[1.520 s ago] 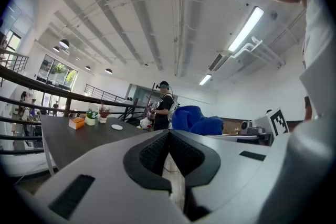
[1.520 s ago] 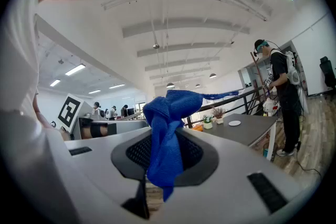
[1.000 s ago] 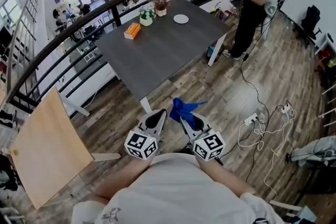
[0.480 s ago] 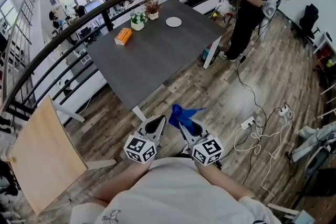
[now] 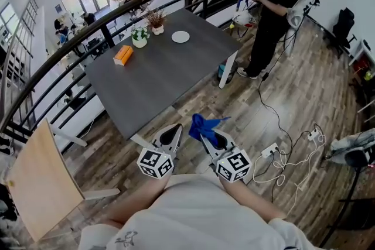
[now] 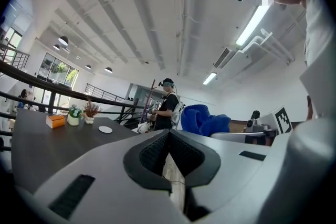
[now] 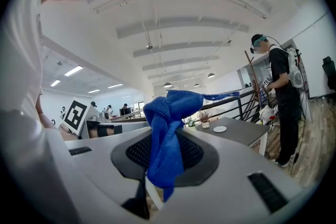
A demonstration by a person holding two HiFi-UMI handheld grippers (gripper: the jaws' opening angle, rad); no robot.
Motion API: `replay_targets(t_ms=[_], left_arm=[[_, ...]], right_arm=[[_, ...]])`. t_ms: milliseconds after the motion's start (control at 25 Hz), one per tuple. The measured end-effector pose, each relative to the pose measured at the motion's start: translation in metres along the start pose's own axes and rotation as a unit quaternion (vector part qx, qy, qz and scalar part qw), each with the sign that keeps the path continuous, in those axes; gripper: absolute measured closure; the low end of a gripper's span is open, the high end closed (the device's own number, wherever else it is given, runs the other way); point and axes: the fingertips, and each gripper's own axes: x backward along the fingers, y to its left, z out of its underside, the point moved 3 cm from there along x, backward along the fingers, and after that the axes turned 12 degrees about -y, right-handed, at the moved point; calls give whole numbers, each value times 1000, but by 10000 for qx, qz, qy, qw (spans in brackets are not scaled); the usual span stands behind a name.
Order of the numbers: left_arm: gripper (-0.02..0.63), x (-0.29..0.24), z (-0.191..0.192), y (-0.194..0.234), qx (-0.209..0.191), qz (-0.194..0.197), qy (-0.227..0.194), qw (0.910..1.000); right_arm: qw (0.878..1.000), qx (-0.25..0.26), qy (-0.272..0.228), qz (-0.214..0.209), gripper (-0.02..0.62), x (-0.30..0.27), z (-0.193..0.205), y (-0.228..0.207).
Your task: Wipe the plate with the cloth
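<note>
As dark grey table (image 5: 158,82) has drawn nearer, white round plate (image 5: 180,37) at its far end remains unreached; R gripper (image 5: 210,139) pinches blue cloth (image 5: 202,124); L gripper (image 5: 171,135) closed, empty.

Your hands are hidden behind the cubes of your left tool (image 5: 174,129) and right tool (image 5: 206,134). The cloth (image 5: 201,123) vanishes where the right tool's jaws pinch it. On the surface (image 5: 158,76), the plate (image 5: 180,37) is too small to judge.
</note>
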Motion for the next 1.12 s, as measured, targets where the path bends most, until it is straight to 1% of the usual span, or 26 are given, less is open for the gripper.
replay_targets(t_ms=[80, 200, 360, 520, 760, 960, 1120], left_arm=[[600, -18, 2, -3, -14, -37, -30, 10000], [600, -41, 6, -4, -16, -53, 7, 10000], [600, -64, 11, -4, 0, -33, 64, 10000], [600, -90, 21, 3, 73, 57, 120, 9999], [600, -135, 26, 30, 206, 151, 133, 9996], [600, -177, 29, 56, 260, 344, 165, 9989], [600, -208, 25, 91, 247, 438, 206, 9985]], right_arm=[[10000, 14, 16, -32, 514, 1, -4, -20], [9999, -134, 11, -9, 514, 1, -6, -42], [9998, -174, 31, -23, 514, 0, -5, -57], [9999, -40, 103, -98, 514, -13, -2, -69], [9998, 1, 176, -68, 514, -43, 0, -97], [9999, -38, 144, 62, 514, -81, 3, -129], [9997, -71, 151, 167, 514, -123, 6, -153]])
